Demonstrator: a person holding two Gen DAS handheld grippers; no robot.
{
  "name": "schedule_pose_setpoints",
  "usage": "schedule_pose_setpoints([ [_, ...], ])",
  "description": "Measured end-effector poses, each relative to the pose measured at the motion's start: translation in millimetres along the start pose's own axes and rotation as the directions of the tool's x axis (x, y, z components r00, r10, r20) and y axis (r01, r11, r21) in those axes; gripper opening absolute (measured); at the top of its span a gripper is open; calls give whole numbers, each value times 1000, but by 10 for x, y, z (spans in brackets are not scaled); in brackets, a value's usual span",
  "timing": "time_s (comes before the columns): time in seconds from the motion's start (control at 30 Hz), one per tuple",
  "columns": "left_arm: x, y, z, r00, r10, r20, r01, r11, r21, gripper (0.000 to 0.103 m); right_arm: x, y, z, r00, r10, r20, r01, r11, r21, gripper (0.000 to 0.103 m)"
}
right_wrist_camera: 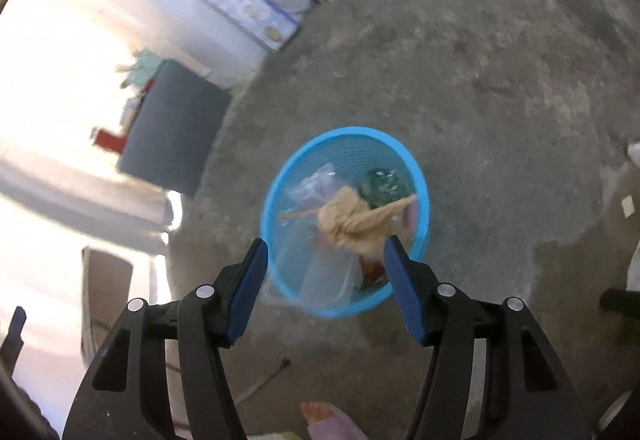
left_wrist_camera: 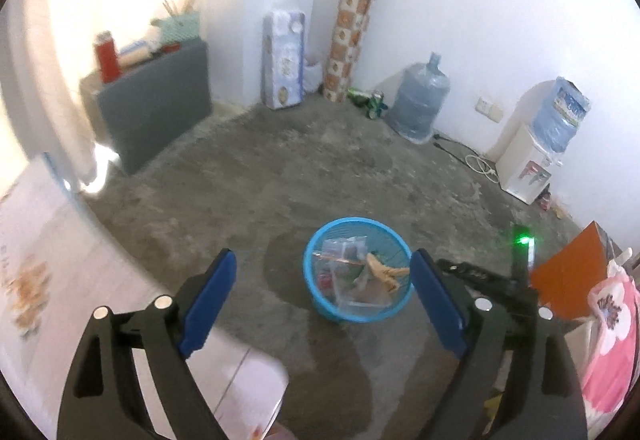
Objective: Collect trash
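Observation:
A blue plastic basket (left_wrist_camera: 320, 304) stands on the concrete floor, holding clear plastic bags, a crumpled brown paper piece (left_wrist_camera: 386, 272) and wrappers. In the right wrist view the basket (right_wrist_camera: 280, 167) lies right under the gripper, with the brown paper (right_wrist_camera: 356, 224) and a green wrapper (right_wrist_camera: 382, 181) on top. My left gripper (left_wrist_camera: 324, 268) is open and empty, held above and back from the basket. My right gripper (right_wrist_camera: 326, 244) is open and empty, hovering just above the basket's near rim.
A grey cabinet (left_wrist_camera: 160, 99) with a red flask stands at the left wall. A tall patterned roll (left_wrist_camera: 348, 35), a blue pack, green cans, a water jug (left_wrist_camera: 420, 99) and a water dispenser (left_wrist_camera: 528, 167) line the far wall. A bare foot (right_wrist_camera: 320, 414) shows below the right gripper.

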State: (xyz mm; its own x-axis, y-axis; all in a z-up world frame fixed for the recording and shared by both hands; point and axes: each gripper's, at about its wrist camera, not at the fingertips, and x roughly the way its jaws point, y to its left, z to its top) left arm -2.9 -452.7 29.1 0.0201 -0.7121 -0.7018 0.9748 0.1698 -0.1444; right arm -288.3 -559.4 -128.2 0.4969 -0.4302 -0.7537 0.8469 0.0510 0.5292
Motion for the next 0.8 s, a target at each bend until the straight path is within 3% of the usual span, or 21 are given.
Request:
schedule_pose_setpoints([
  [0.07, -300, 77, -194, 999, 32, 29, -32, 999, -27, 92, -225, 198, -129, 1000, 7, 13, -6, 998, -70, 58],
  [0.2, -790, 219, -613, 993, 106, 58, -100, 989, -106, 97, -681, 715, -412, 999, 39, 28, -31, 967, -252, 72],
  [0.3, -1112, 297, -927, 975, 203, 88, -185, 967, -175, 97, -1022, 1160, -651, 996, 40, 83, -1, 904, -427, 87],
  [0.37, -1270, 340, -1132, 967, 240, 85, -219, 954, -204, 97, -1265, 1444, -829, 986, 30, 162, 63, 840, -540, 94],
  [0.5, -1551, 407, -1465, 941, 330, 83, -299, 919, -258, 97, -1566, 1808, -1159, 957, 30, 287, 179, 722, -669, 95],
  [0.67, -1807, 339, -1800, 893, 444, 76, -406, 866, -291, 97, -1709, 2151, -1602, 938, 53, 343, 241, 614, -751, 95],
  [0.8, -1929, 222, -2004, 840, 536, 86, -492, 818, -300, 97, -1674, 2266, -1952, 960, 110, 256, 143, 594, -792, 95],
])
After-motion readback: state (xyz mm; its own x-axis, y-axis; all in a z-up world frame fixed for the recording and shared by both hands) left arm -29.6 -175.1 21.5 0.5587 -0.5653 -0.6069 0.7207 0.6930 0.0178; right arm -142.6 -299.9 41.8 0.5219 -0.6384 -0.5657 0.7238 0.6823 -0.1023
